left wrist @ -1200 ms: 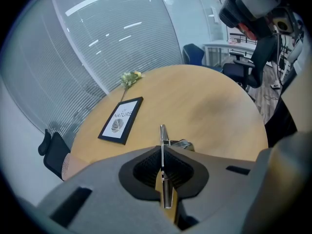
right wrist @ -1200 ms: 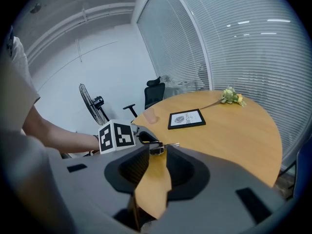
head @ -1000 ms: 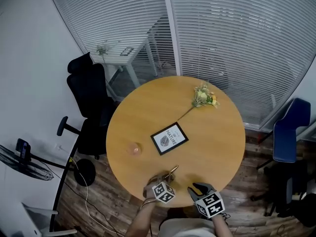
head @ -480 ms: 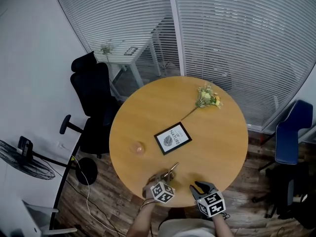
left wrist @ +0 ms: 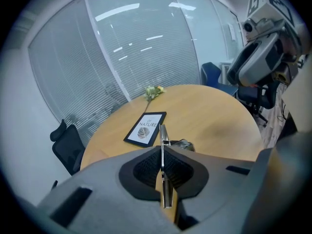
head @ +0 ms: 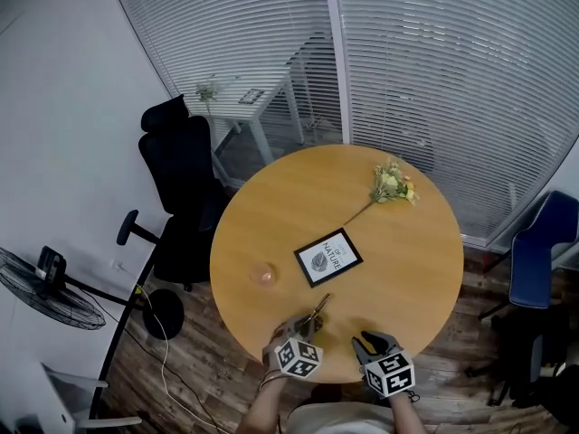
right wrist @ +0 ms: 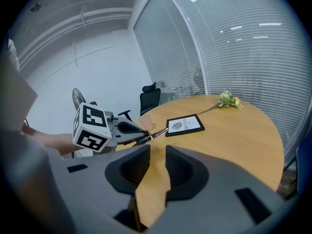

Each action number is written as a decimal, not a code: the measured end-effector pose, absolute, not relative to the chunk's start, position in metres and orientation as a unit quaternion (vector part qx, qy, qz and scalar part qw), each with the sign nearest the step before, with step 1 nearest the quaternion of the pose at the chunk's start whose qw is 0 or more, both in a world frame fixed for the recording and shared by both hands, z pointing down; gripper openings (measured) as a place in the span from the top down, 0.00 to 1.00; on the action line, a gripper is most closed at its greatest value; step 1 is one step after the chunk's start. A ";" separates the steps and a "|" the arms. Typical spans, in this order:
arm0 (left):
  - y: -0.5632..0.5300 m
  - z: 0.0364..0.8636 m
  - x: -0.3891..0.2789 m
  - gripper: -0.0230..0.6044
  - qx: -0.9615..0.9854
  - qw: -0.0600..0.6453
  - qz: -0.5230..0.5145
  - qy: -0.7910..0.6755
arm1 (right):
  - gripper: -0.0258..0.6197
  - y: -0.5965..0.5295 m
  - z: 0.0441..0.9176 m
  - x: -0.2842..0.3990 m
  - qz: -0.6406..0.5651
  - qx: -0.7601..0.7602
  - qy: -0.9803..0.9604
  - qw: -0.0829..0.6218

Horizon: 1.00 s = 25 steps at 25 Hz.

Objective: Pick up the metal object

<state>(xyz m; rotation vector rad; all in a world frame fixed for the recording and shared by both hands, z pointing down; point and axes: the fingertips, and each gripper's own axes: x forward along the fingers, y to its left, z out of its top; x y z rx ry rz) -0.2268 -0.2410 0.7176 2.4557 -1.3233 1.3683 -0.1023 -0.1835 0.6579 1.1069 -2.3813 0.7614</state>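
Observation:
The metal object [head: 318,306] is a thin flat metal strip that sticks out toward the table's middle, held edge-on above the wood. My left gripper [head: 308,325] is shut on it near the table's front edge. In the left gripper view the strip [left wrist: 162,139] runs straight between the black pads [left wrist: 146,168]. My right gripper [head: 366,342] hovers just to the right of it, open, with only bare tabletop between its fingers [right wrist: 127,169]. The right gripper view shows the left gripper [right wrist: 138,139] from the side with the strip [right wrist: 158,132] poking out.
On the round wooden table [head: 407,269] lie a framed print [head: 327,258], a flower sprig [head: 393,184] at the far side, and a small clear glass [head: 262,275] on the left. A black office chair [head: 181,165] stands left, a blue chair [head: 534,260] right.
My left gripper has risen a little with the metal strip still pinched in it. The right gripper has shifted slightly beside it. The head view has drifted, so the table sits further right.

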 end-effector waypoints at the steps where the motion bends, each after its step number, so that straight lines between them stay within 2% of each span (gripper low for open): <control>1: -0.242 0.712 -0.229 0.95 0.792 0.017 0.434 -0.430 | 0.81 -0.185 0.658 -0.105 0.273 0.398 -0.853 0.201; 20: -0.239 0.653 -0.262 0.95 0.814 -0.009 0.386 -0.434 | 0.81 -0.218 0.670 -0.135 0.276 0.458 -0.832 0.147; 25: -0.236 0.650 -0.272 0.95 0.820 0.009 0.365 -0.441 | 0.84 -0.226 0.663 -0.146 0.258 0.473 -0.831 0.135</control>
